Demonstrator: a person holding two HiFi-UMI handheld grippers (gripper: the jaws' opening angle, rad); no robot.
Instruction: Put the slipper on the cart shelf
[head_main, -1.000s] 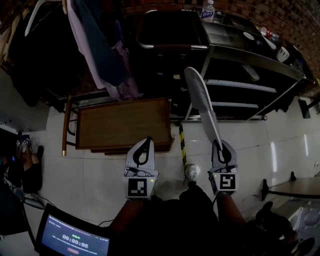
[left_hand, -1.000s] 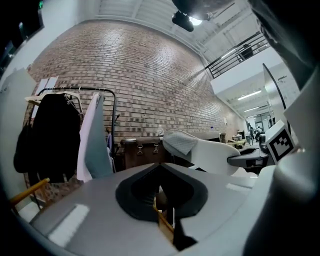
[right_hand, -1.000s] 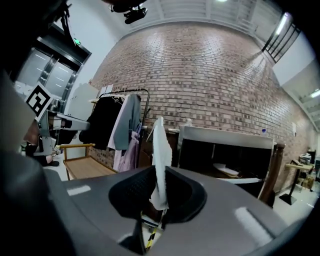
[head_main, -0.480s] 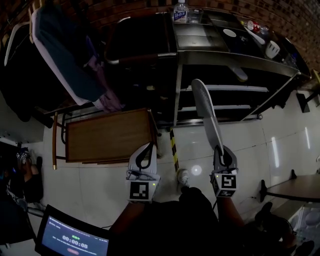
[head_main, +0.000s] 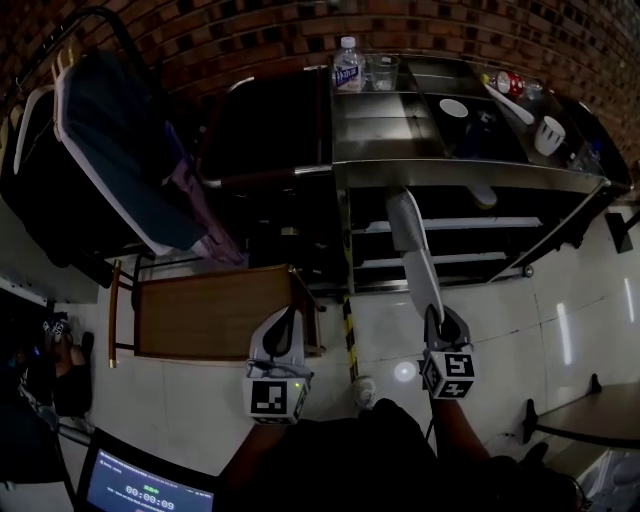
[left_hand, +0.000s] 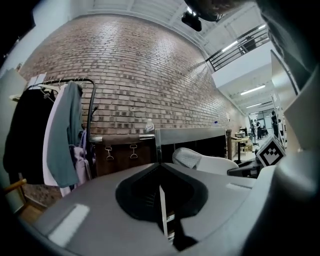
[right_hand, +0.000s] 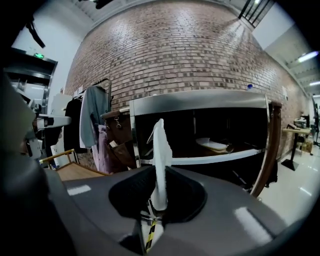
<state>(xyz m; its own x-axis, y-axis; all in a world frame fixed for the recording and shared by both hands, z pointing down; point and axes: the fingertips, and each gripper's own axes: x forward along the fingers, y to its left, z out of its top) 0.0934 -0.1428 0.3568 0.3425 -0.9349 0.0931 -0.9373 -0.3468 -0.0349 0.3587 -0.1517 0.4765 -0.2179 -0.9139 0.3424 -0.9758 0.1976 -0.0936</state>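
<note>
Head view looks down on both grippers at once. Only this view shows the top of the cart (head_main: 450, 172), where a water bottle (head_main: 347, 64) and a white cup (head_main: 549, 133) stand.

Left gripper view shows the left gripper (left_hand: 159, 166) with its jaws shut tight together and nothing between them. It also catches one white end of the slipper (left_hand: 192, 157) in front of the cart.

Right gripper view shows the right gripper (right_hand: 159, 175) with its jaws pinching the slipper, which stands up thin side on. Only this view looks inside the cart, where what looks like an other slipper (right_hand: 212, 145) lies flat on a shelf.

Left of the cart is a clothes rack (head_main: 110, 150) full of hanging clothes. A low wooden bench (head_main: 215, 312) sits in front of the rack, near the cart's left front corner. A piece of striped tape (head_main: 348, 325) in yellow and black runs along the floor out from the cart's front, between the two grippers. A screen (head_main: 145, 490) glows well apart from the cart, at the near left.

In the right gripper view a shiny post (right_hand: 134, 135) of the cart rises just left of the slipper.

Both grippers are held side by side, pointing at the cart. The left one hangs over the corner of the wooden bench. The right one holds the slipper by its near end, so it sticks out toward the cart, with its far end in front of the cart's upper shelf edge.
</note>
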